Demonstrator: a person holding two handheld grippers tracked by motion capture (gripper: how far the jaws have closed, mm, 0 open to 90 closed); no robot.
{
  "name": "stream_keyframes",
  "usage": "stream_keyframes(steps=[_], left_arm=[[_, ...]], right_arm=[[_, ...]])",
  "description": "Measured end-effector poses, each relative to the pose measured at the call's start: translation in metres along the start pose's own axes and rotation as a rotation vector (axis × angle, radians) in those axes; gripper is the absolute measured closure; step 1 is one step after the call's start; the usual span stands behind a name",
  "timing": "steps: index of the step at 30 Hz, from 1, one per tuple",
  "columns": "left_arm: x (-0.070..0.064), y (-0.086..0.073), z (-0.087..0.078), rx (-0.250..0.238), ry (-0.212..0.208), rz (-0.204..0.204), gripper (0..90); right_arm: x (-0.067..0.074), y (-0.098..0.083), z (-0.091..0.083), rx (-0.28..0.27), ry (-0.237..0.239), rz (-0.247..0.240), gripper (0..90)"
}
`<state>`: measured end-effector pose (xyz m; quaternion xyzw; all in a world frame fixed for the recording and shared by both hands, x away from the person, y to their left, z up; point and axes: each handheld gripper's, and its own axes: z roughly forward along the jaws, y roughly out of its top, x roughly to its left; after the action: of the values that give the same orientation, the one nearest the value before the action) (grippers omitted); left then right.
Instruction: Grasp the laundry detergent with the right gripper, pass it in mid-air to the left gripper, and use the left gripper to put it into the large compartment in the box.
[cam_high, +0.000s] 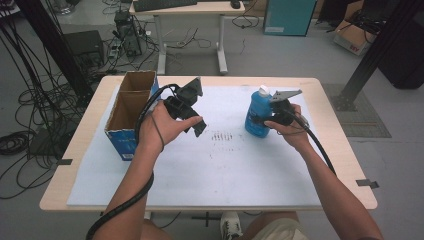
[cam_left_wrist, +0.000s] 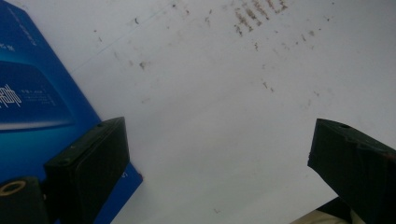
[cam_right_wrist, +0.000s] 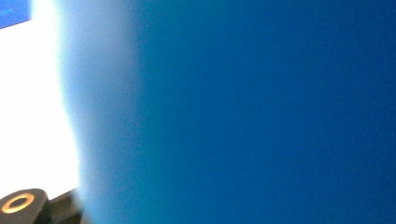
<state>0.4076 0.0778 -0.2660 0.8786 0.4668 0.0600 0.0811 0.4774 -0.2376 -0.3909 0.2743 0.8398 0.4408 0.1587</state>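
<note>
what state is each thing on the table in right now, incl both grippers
blue bottle: upright on the white mat, white cap on, held at its side by the right gripper
cardboard box: open at the top, standing at the mat's left edge, nothing seen inside
left gripper: jaws wide open, nothing between them, above the mat beside the box
right gripper: jaws shut on the blue bottle
white mat: flat, with a patch of dark marks near the middle
</note>
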Motion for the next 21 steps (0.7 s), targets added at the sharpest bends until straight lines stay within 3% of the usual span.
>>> stream_keyframes(steps=[2, 8, 9, 12, 14, 17, 21], left_arm=[[-0.001, 0.000, -0.002, -0.001, 0.000, 0.008, 5.5], [-0.002, 0.002, -0.018, 0.009, 0.002, 0.100, 5.5], [-0.002, 0.002, -0.018, 0.009, 0.002, 0.100, 5.5], [-0.002, 0.003, -0.026, 0.006, -0.010, 0.138, 5.5], [-0.002, 0.003, -0.033, 0.007, -0.017, 0.187, 5.5], [-0.001, 0.003, -0.037, 0.007, -0.009, 0.216, 5.6], [0.002, 0.005, -0.049, -0.005, -0.024, 0.281, 5.6]], right_arm=[[0.001, 0.001, -0.002, 0.010, 0.004, 0.014, 44.8], [0.001, 0.007, -0.010, 0.010, 0.001, 0.028, 44.9], [0.001, 0.007, -0.010, 0.010, 0.001, 0.028, 44.9], [0.003, 0.016, -0.015, 0.020, 0.007, 0.023, 44.9], [0.006, 0.027, -0.020, 0.011, 0.019, 0.014, 44.8], [0.011, 0.036, -0.024, 0.017, 0.029, 0.015, 44.8], [0.024, 0.059, -0.027, 0.042, 0.075, 0.002, 44.7]])
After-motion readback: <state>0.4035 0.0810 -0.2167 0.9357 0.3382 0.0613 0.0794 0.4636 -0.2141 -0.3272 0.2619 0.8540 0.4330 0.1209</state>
